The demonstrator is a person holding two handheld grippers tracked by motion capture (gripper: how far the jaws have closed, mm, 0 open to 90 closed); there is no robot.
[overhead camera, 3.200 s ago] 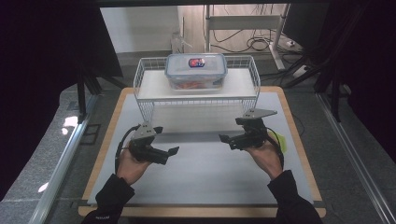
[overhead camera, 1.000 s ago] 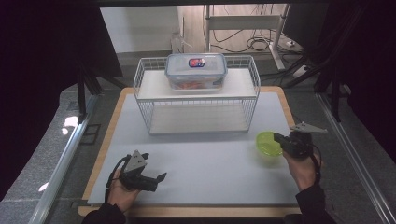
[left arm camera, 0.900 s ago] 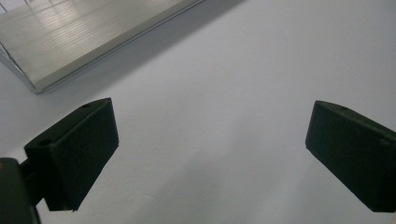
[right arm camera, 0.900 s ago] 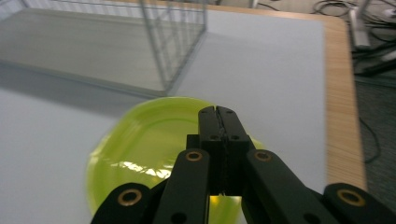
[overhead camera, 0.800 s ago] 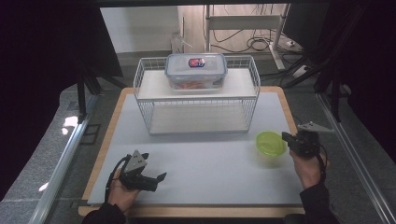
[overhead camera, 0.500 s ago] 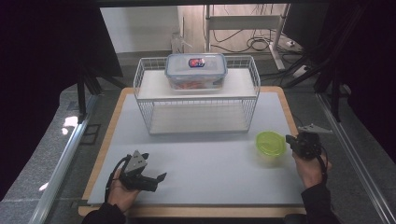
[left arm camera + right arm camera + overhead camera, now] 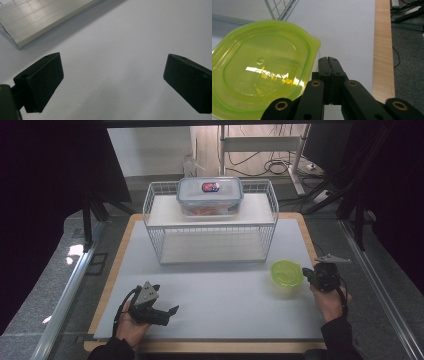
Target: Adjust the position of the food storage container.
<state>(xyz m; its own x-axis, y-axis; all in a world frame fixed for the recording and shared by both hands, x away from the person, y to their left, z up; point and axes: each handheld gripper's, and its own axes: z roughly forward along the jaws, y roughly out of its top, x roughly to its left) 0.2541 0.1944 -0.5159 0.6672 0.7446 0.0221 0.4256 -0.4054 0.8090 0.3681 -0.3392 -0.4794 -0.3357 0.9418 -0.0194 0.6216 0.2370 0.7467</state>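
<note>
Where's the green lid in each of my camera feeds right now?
High view: green lid lies right of centre on the white mat, beside the right gripper.
Left gripper view: not in it.
Right gripper view: lid at left, beside the shut jaws.
Shared landmark: wire rack, its foot at top.

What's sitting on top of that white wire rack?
On the wire rack sits a clear lidded box with a red label on its lid. Something orange shows through its wall; what exactly it is cannot be told.
</note>
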